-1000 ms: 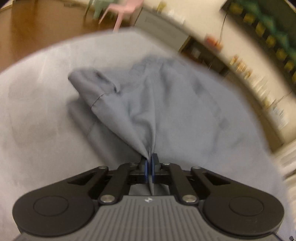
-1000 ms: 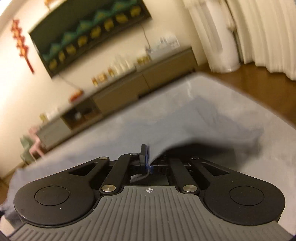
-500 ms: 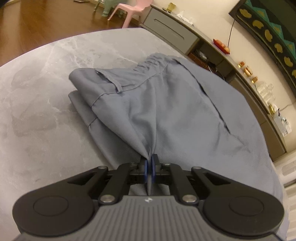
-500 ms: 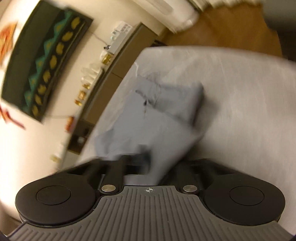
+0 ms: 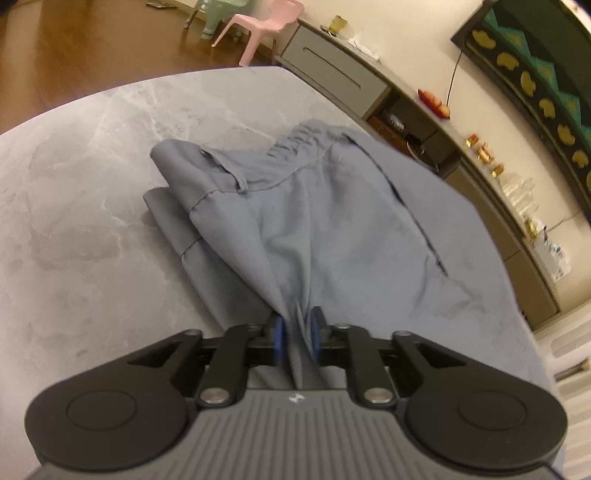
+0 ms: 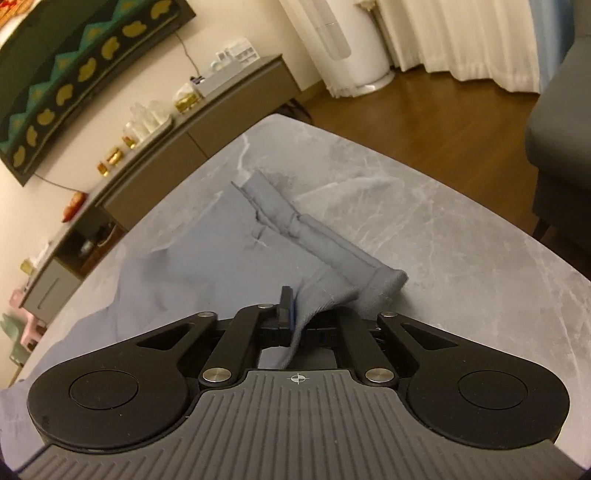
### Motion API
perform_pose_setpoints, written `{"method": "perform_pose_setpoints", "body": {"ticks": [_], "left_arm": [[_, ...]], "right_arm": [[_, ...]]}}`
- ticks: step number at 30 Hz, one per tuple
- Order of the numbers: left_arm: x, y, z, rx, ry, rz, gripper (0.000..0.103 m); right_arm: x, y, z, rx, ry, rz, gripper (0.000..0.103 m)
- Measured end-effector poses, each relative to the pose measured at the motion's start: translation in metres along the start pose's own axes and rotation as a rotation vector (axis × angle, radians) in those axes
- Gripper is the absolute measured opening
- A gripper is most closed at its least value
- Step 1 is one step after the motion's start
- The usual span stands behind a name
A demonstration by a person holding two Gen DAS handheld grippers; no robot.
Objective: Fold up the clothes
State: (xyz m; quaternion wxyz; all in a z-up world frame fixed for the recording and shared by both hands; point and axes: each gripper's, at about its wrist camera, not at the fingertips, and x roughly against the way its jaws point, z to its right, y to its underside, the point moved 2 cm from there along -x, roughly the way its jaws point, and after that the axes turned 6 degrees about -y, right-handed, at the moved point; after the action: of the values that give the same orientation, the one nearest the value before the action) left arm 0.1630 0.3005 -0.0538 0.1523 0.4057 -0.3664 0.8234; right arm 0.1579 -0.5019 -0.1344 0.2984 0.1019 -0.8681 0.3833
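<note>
Grey-blue trousers (image 5: 314, 221) lie folded over on a grey marble table (image 5: 74, 221), waistband at the far side. My left gripper (image 5: 296, 330) has its blue pads slightly apart with a pinch of the cloth still between them. In the right wrist view the trousers (image 6: 221, 266) lie with the waistband (image 6: 295, 225) running to the right. My right gripper (image 6: 301, 317) has its jaws parted, a fold of cloth draped between them; its right finger is hidden by the cloth.
The table edge (image 6: 443, 177) curves around on the right above a wooden floor. A long sideboard (image 5: 480, 173) with small items stands beyond the table. A pink chair (image 5: 258, 26) is far left; a dark chair (image 6: 561, 129) is right.
Both grippers have lowered the cloth onto the table. The left jaws have parted from tightly shut. The right gripper swung round and its jaws have parted too.
</note>
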Motion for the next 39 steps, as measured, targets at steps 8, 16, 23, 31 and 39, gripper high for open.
{"method": "perform_pose_setpoints", "body": {"ticks": [8, 16, 23, 31, 39], "left_arm": [[0.003, 0.016, 0.017, 0.020, 0.059, -0.025, 0.048], [0.033, 0.008, 0.000, 0.020, 0.113, 0.039, 0.004], [0.028, 0.000, -0.045, 0.146, 0.111, -0.019, 0.038], [0.015, -0.039, -0.045, 0.142, 0.024, 0.056, 0.036], [-0.002, -0.072, -0.090, 0.190, -0.065, 0.114, 0.000]], "right_arm": [[0.074, 0.013, 0.013, 0.031, 0.149, 0.237, 0.077], [0.095, 0.012, -0.025, 0.256, 0.211, 0.339, 0.079], [0.110, 0.065, -0.142, 0.665, 0.009, 0.267, 0.078], [0.140, 0.228, -0.312, 1.024, -0.456, 0.016, 0.074], [0.080, 0.293, -0.317, 1.092, -0.453, -0.340, 0.062]]}}
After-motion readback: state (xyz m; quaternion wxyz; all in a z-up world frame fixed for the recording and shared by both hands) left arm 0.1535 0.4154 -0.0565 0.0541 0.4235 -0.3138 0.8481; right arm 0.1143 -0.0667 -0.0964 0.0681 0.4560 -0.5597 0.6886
